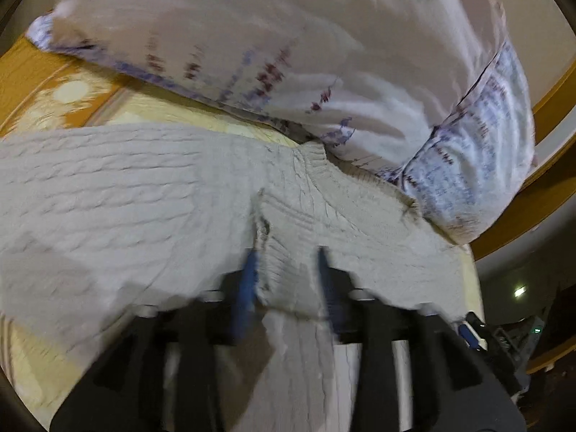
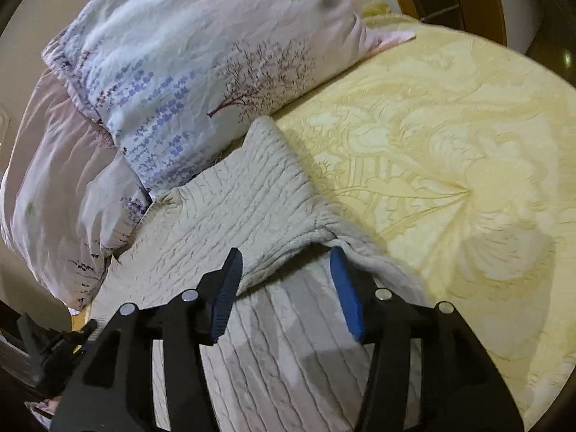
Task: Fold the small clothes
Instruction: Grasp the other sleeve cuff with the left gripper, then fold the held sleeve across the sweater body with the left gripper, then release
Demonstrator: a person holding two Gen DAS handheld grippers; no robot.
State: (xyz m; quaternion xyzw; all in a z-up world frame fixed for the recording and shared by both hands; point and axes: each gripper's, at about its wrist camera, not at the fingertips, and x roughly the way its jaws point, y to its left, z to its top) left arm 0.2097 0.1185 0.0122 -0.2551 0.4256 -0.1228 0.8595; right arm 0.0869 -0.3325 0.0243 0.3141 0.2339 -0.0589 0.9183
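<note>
Two grippers work one cable-knit sweater (image 2: 230, 201), pale grey, spread on the yellow quilted bedspread (image 2: 450, 151) against floral pillows (image 2: 187, 72). Left gripper (image 1: 288, 270): fingers apart with a ribbed fold between them; the blurred view leaves any clamping unclear. Right gripper (image 2: 288, 273): fingers apart over bunched knit. Judgement: soft, light, stretchy, non-slippery; best held at hems or shoulder seams.

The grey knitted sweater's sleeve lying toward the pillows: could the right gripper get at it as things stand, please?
Probably yes. The right gripper is open right over the sweater, and the sleeve runs forward from it across the yellow bedspread, uncovered; the floral pillow only borders its far end.
</note>
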